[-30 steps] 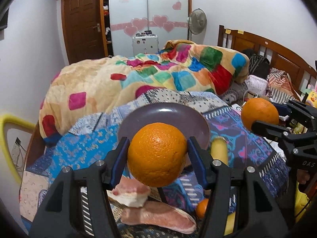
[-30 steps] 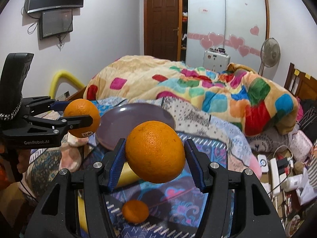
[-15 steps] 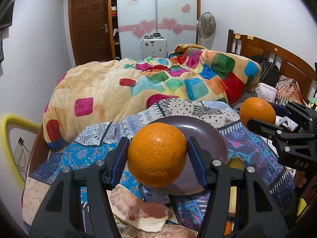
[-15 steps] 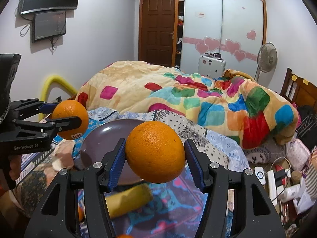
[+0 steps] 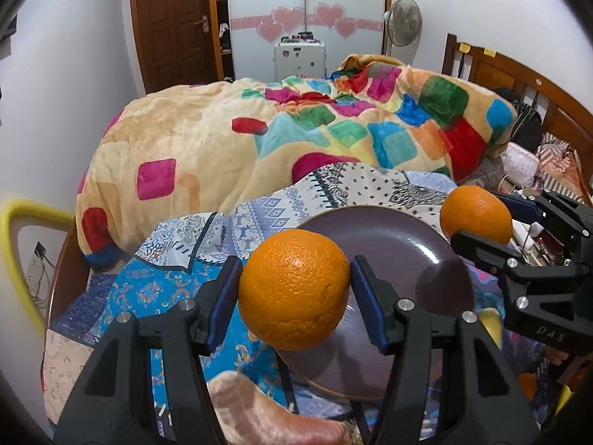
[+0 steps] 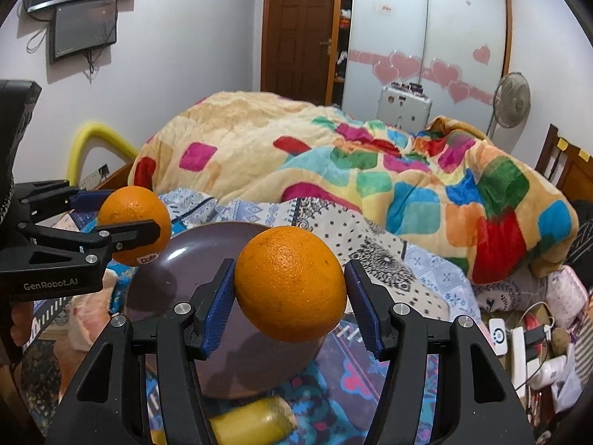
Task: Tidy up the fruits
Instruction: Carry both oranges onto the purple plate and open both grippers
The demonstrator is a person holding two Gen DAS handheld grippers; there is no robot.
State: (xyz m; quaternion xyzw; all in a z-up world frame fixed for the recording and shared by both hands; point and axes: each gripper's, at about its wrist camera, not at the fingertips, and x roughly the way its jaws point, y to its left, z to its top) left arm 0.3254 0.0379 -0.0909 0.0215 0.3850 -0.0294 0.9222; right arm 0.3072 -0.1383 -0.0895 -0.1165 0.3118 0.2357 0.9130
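two oranges are up at once: your left gripper (image 5: 294,296) clamps one orange (image 5: 294,289), your right gripper (image 6: 291,293) another (image 6: 291,283), both above the plate (image 5: 400,244) just ahead; release together and they could knock and roll onto the quilt (image 5: 155,289)
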